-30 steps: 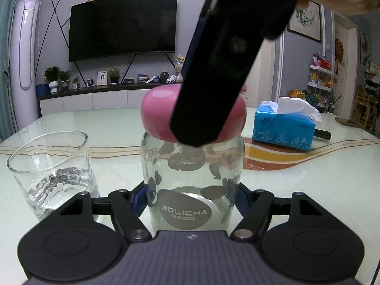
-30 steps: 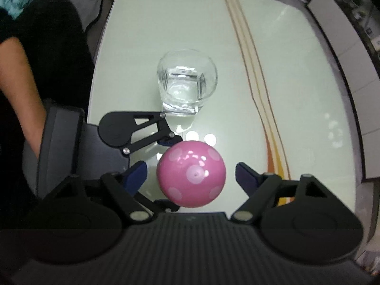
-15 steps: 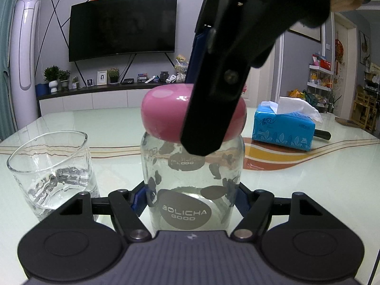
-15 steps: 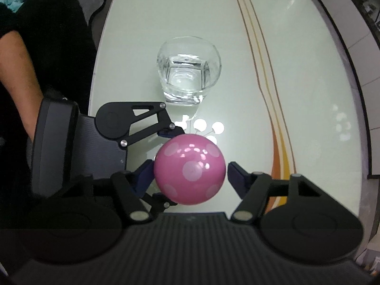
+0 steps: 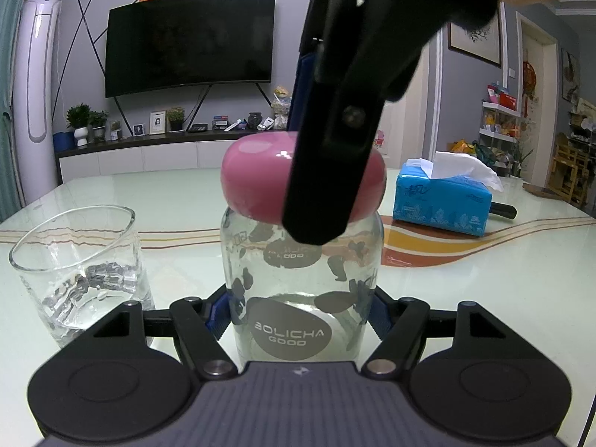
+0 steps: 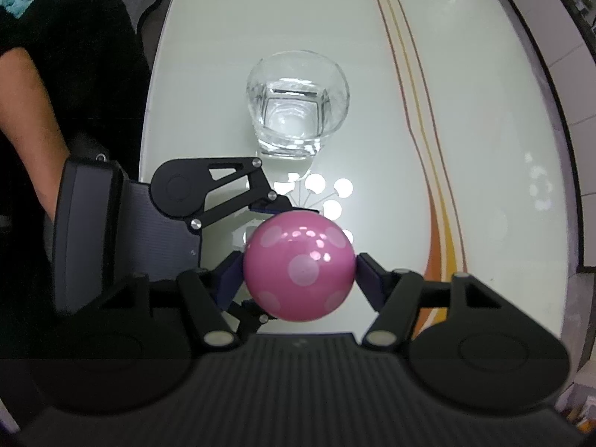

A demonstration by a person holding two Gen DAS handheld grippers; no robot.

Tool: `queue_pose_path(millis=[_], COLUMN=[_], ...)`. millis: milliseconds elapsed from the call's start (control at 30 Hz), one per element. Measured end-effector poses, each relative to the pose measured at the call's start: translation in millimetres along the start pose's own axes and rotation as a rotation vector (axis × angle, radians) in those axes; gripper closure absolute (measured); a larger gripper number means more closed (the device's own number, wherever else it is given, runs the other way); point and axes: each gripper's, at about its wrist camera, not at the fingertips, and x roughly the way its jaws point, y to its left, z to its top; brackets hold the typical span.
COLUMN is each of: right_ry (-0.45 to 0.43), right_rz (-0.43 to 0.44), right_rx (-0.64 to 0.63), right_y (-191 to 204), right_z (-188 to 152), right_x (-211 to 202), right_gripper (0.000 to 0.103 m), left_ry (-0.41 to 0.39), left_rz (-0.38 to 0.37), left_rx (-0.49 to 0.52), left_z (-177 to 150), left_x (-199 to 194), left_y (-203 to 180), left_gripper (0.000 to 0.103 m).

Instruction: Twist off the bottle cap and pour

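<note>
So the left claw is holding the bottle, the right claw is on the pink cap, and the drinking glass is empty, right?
Not quite: the drinking glass already has water in its bottom, clear in the right wrist view. The rest stands: the left claw holds the bottle and the right claw is on the pink cap.

left wrist: low, level, close behind bottle (image 5: 301, 283) | right wrist: overhead, facing down; both share glass (image 6: 297, 104)

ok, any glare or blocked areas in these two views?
Right wrist: round lamp reflections on the table beside the pink cap; bottom corners vignetted dark. Left wrist: the right gripper blocks part of the cap, slightly soft; strong fisheye bending at the edges.
</note>
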Motion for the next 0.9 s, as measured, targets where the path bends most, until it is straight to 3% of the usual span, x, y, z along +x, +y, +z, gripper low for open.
queue_pose_path(millis=[433, 900], right_ry=[0.002, 0.025], right_rz=[-0.001, -0.048], right_rx=[0.1, 0.396], right_y=[-7, -14], right_z=[0, 11], right_x=[0, 0], right_gripper=[0.038, 0.038], left_ry=[0.001, -0.002], left_rz=[0.004, -0.006], left_rx=[0.013, 0.014], left_z=[0, -1], left_x=[2, 1], left_y=[-2, 0], left_gripper=[0.03, 0.03])
